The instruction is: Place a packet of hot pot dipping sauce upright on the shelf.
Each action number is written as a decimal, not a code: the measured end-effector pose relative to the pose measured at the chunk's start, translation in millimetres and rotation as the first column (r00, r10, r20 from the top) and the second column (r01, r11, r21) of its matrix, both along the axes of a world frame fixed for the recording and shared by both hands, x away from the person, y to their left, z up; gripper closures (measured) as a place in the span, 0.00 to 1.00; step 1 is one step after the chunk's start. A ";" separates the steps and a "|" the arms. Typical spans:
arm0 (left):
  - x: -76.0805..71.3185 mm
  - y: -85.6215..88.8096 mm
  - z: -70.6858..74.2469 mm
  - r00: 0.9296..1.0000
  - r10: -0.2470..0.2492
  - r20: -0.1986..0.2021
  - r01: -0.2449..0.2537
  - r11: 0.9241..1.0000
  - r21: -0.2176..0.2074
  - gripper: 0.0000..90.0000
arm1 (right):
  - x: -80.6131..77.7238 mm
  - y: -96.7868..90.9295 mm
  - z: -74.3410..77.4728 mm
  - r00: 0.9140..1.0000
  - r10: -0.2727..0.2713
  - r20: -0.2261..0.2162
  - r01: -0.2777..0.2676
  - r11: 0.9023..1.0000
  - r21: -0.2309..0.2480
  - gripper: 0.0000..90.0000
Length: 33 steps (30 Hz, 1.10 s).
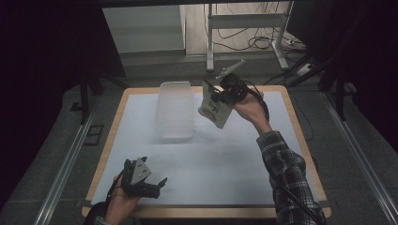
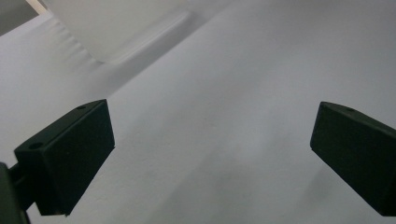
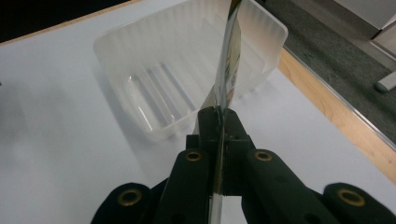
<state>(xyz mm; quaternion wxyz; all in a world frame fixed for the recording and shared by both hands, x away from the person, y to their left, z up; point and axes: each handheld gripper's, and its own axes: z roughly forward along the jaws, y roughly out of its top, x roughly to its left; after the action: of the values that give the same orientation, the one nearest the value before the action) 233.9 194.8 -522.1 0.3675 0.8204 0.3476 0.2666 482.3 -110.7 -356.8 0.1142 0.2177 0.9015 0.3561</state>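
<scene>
At two o'clock above the table (image 1: 244,154), the right gripper (image 1: 228,91) pinches a flat pouch (image 1: 214,105) edge-on, lifted clear. An empty plastic tray (image 1: 176,110), long axis twelve-to-six, sits just beside at nine o'clock. At seven o'clock, the left gripper (image 1: 145,183) rests spread wide, farther off.

Print on pouch (image 1: 213,108) too small; nothing legible.

Left gripper (image 2: 212,154): two black block jaws rising from the lower corners, standing wide apart with nothing lying between them. White table surface (image 2: 243,84): stretching beneath and beyond the jaws, bare. Translucent plastic container (image 2: 116,28): sitting at upper left, well ahead of the jaws, casting a soft shadow.
</scene>
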 end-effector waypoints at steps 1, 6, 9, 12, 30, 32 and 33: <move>0.0 0.0 0.0 1.000 0.000 0.000 0.000 1.000 0.000 0.00 | 3.5 2.2 0.3 1.000 0.002 -0.002 -0.002 1.000 0.002 0.99; -0.1 0.1 -0.1 1.000 -0.002 -0.001 0.002 1.000 0.000 0.00 | 22.7 16.2 -1.6 0.999 0.030 -0.010 -0.031 0.999 -0.015 0.99; -0.1 0.4 -0.1 1.000 -0.002 -0.002 0.002 1.000 -0.001 0.00 | 28.0 22.5 -2.6 0.999 0.040 -0.015 -0.040 0.999 -0.027 0.99; -0.2 0.4 0.2 1.000 -0.003 -0.001 0.003 1.000 0.002 0.00 | 35.5 32.2 -4.7 0.998 0.067 -0.021 -0.067 0.997 -0.038 0.99; -0.3 0.0 0.1 1.000 -0.008 -0.007 0.008 1.000 0.008 0.00 | 51.4 85.3 -6.9 0.995 0.095 0.041 -0.089 0.987 -0.132 0.99; -0.4 -0.2 0.1 1.000 -0.008 -0.006 0.008 1.000 0.008 0.00 | 51.7 91.8 -6.8 0.993 0.101 0.054 -0.093 0.986 -0.142 0.99; -0.4 -0.2 0.1 1.000 -0.008 -0.005 0.008 1.000 0.007 0.00 | 51.8 95.5 -6.9 0.993 0.103 0.057 -0.094 0.986 -0.138 0.99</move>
<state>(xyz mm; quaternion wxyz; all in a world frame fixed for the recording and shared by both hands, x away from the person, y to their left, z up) 233.5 194.6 -521.9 0.3645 0.8239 0.3443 0.2642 534.1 -15.2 -363.7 0.1399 0.1530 0.9290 0.3065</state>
